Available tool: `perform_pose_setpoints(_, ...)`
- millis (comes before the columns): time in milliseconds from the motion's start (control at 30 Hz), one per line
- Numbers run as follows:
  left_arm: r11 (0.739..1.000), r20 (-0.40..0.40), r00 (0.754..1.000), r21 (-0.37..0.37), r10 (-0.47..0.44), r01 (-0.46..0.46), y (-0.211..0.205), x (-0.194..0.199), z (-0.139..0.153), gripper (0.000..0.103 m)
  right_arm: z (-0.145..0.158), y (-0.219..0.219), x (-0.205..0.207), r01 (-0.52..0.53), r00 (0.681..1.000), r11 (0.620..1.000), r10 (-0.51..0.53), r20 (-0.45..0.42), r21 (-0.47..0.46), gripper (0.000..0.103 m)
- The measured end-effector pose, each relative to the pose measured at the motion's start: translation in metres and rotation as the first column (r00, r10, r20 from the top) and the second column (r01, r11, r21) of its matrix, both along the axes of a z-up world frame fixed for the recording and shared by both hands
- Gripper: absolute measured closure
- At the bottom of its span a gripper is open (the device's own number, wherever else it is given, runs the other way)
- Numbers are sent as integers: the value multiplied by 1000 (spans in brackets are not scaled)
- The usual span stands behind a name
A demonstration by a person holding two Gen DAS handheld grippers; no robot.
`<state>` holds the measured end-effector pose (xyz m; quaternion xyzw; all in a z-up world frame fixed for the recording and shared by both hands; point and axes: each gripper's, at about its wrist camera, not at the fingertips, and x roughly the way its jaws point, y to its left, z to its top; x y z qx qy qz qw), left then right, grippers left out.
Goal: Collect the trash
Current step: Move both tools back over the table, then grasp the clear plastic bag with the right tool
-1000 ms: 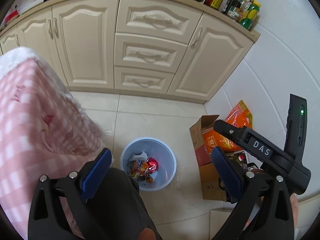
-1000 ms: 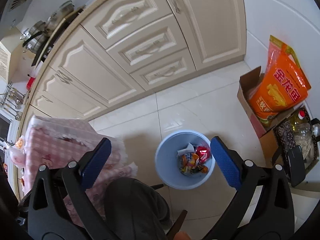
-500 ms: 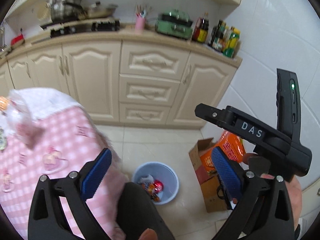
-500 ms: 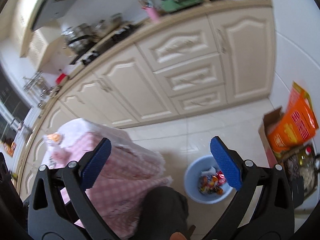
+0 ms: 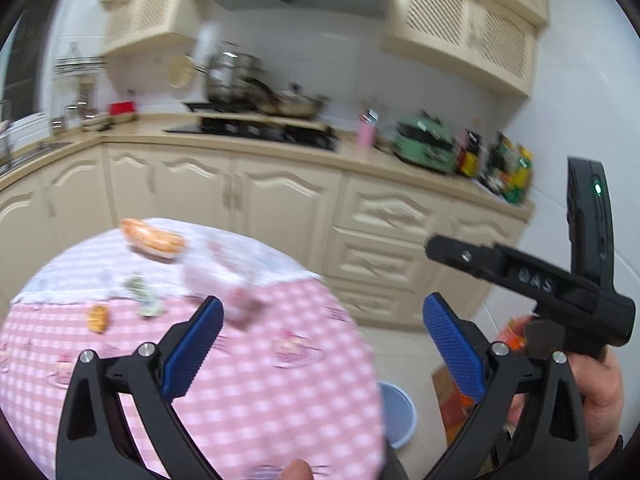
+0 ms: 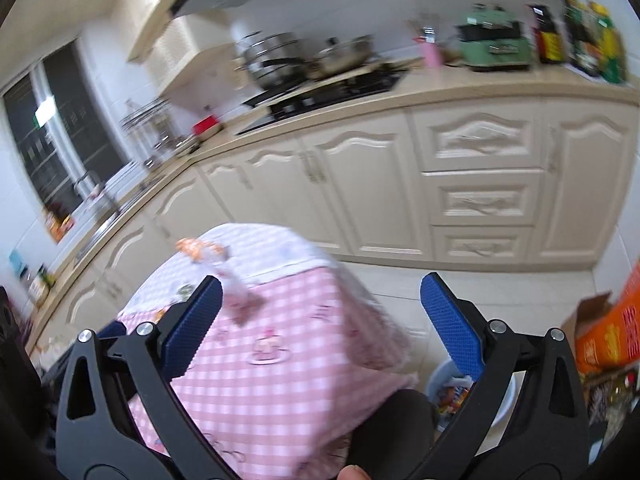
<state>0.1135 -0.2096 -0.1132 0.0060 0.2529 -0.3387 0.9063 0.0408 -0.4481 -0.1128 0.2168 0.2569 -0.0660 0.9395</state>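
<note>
- Left tool [image 5: 318, 338] & right tool [image 6: 320, 324]: both spread, empty, raised toward tabletop [image 5: 260, 380] w/ wrappers [image 5: 152, 242], presumably next pickup.
- Bin [image 5: 398, 414] on floor beside tabletop, handy for drops.

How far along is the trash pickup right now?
Partly done: the blue bin on the floor already holds wrappers. Nothing is in hand: the left hand-held gripper and right hand-held gripper are both open and empty. Left on the pink checked tablecloth: an orange packet, a small orange piece, and blurred wrappers.
</note>
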Motion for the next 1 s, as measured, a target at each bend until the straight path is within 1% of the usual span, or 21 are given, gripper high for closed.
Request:
perform_pose_setpoints(67, 996, 35, 996, -4, 87, -87, 29, 10, 3, 5, 4, 19, 12, -48, 999, 999, 48, 1, -21, 6)
perform_pose_setpoints(133, 989, 43, 988, 1, 150, -150, 53, 23, 3, 5, 6, 38, 26, -90, 996, 995, 89, -3, -44, 6)
perform_pose_setpoints(200, 975, 30, 974, 12, 223, -223, 81, 43, -2, 5, 6, 52, 38, -127, 992, 990, 127, -11, -57, 6)
perform_pose_setpoints(267, 962, 21, 962, 24, 271, -271, 101, 59, -6, 5, 5, 66, 51, -158, 987, 985, 157, -19, -67, 6)
perform_pose_setpoints(300, 952, 18, 952, 32, 304, -304, 115, 68, -11, 5, 3, 73, 57, -172, 985, 982, 170, -25, -75, 6)
perform_pose_setpoints(400, 933, 6, 934, 59, 356, -356, 142, 90, -23, 5, -2, 92, 79, -220, 975, 971, 216, -54, -98, 6)
perform_pose_setpoints(467, 925, -7, 929, 97, 370, -368, 153, 106, -35, 5, -8, 103, 94, -243, 968, 963, 234, -85, -113, 6)
perform_pose_setpoints(600, 921, -59, 928, 158, 369, -356, 161, 129, -59, 5, -22, 115, 119, -269, 958, 954, 250, -138, -136, 6)
perform_pose_setpoints(667, 919, -79, 929, 197, 362, -342, 158, 143, -72, 5, -30, 118, 131, -268, 956, 952, 243, -166, -150, 6)
perform_pose_setpoints(733, 915, -87, 930, 235, 357, -329, 152, 154, -84, 5, -40, 117, 142, -274, 949, 951, 244, -199, -146, 6)
perform_pose_setpoints(800, 914, -105, 934, 269, 341, -303, 147, 166, -95, 5, -47, 115, 148, -276, 946, 949, 241, -215, -150, 6)
perform_pose_setpoints(900, 916, -147, 932, 286, 331, -280, 142, 183, -109, 5, -57, 114, 162, -284, 939, 947, 244, -240, -148, 6)
perform_pose_setpoints(933, 913, -167, 926, 296, 337, -279, 141, 189, -114, 5, -61, 113, 167, -286, 937, 947, 244, -251, -147, 6)
perform_pose_setpoints(1000, 918, -214, 918, 297, 333, -264, 140, 198, -121, 5, -67, 113, 174, -292, 932, 945, 247, -265, -145, 6)
